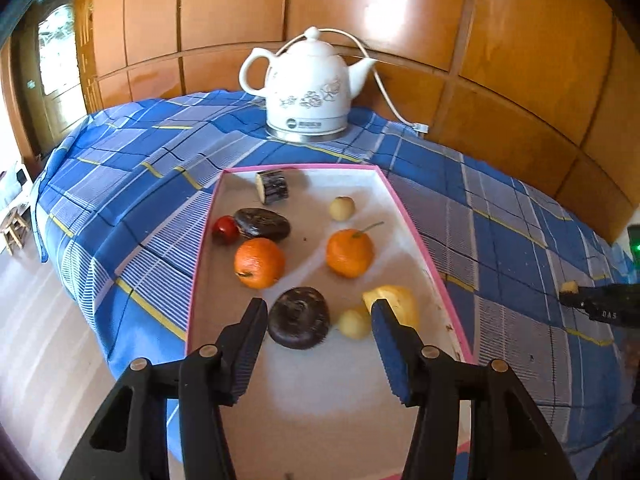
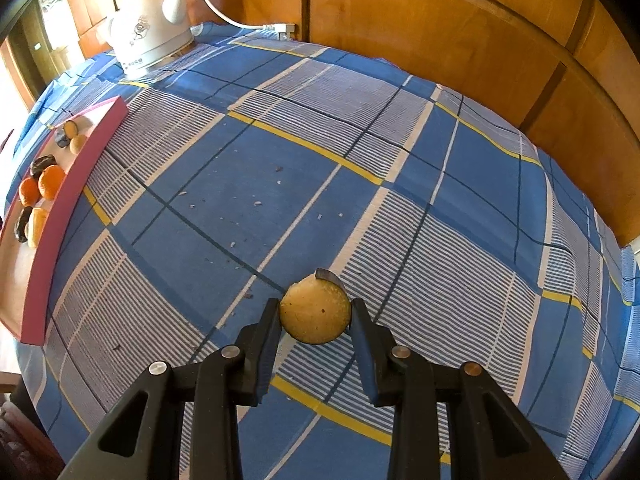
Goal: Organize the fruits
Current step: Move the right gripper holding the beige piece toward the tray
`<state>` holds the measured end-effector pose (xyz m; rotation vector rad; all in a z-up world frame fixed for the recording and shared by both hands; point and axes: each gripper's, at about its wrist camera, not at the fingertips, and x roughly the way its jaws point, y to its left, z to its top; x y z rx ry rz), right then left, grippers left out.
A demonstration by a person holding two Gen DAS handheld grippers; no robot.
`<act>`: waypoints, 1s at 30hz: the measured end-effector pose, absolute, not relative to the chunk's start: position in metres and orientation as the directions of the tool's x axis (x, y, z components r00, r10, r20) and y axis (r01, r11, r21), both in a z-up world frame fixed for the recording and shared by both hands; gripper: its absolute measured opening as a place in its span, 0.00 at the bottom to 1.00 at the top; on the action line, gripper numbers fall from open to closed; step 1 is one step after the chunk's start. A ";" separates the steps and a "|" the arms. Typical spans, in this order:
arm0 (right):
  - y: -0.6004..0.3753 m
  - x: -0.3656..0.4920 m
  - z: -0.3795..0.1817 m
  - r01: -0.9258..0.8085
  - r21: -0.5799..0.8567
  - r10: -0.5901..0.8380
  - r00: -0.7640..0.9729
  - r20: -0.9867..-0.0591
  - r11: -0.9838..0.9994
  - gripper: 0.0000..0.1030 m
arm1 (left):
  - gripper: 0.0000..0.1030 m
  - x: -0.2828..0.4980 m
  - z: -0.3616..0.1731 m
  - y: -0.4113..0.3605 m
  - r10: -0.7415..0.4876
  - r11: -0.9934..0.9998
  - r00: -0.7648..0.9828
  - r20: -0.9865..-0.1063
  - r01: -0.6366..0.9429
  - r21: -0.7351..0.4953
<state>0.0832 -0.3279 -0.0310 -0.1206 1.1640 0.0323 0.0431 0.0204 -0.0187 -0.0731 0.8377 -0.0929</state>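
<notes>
A pink-rimmed tray [image 1: 412, 216] holds two oranges [image 1: 259, 263] [image 1: 350, 253], dark round pieces [image 1: 299, 317] [image 1: 262, 223], a cut eggplant chunk [image 1: 273, 186], a red fruit [image 1: 225, 229], small pale fruits [image 1: 342, 207] and a yellow piece [image 1: 402, 300]. My left gripper [image 1: 318, 320] is open, hovering over the tray's near end around the nearest dark piece. My right gripper [image 2: 315, 314] is shut on a round eggplant slice [image 2: 315, 312] with a pale cut face, above the blue plaid cloth. It also shows in the left wrist view [image 1: 592, 300]. The tray shows in the right wrist view [image 2: 60, 200] at far left.
A white ceramic kettle [image 1: 306, 88] with a cord [image 1: 384, 88] stands behind the tray on the blue plaid tablecloth [image 2: 360, 160]. Wooden wall panels [image 1: 500, 60] close the back and right. Small crumbs [image 2: 256, 202] lie on the cloth. The floor [image 1: 40, 340] drops off at left.
</notes>
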 end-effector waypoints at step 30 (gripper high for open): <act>-0.314 0.083 -0.038 -0.155 -0.059 0.005 0.383 -0.924 0.986 0.34 | 0.57 0.039 -0.028 0.024 -0.121 0.992 0.644 -0.756 0.056 -0.111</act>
